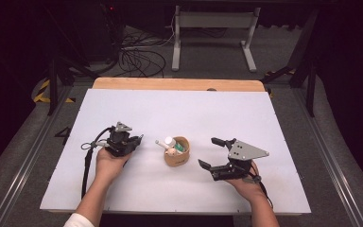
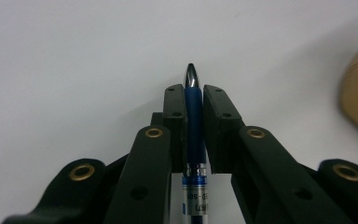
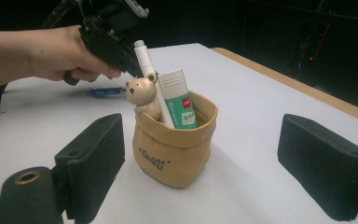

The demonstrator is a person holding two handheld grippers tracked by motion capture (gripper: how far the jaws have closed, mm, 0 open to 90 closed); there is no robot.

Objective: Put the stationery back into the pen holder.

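You hold two grippers over a white table [image 1: 123, 104], one in each hand, with a tan pouch [image 1: 177, 152] standing between them. In the high view your left gripper [image 1: 134, 142] sits at about nine o'clock from the pouch and your right gripper [image 1: 215, 153] at about three o'clock, its jaws spread wide with nothing between them. The left gripper view gives what the high view cannot: your left jaws are clamped on one blue pen [image 2: 195, 116], its silver tip poking out beyond the pads toward twelve o'clock and its labelled barrel running back toward six, low over the tabletop, with a tan blur of the pouch at three o'clock. The right gripper view supplies the pouch's contents, too small to sort from above: one white marker [image 3: 151, 79] leaning toward eleven o'clock, one green-and-white glue stick [image 3: 179, 100] upright beside it, and one small bear figure [image 3: 142, 95] perched at the rim, three items in all, with dark lettering on the pouch's front. That same view frames the pouch between your right gripper's two open pads and shows your left hand [image 3: 60, 58] at ten o'clock behind it, with the blue pen's rear end showing on the table below that hand. Count: two grippers, one pouch, one pen.
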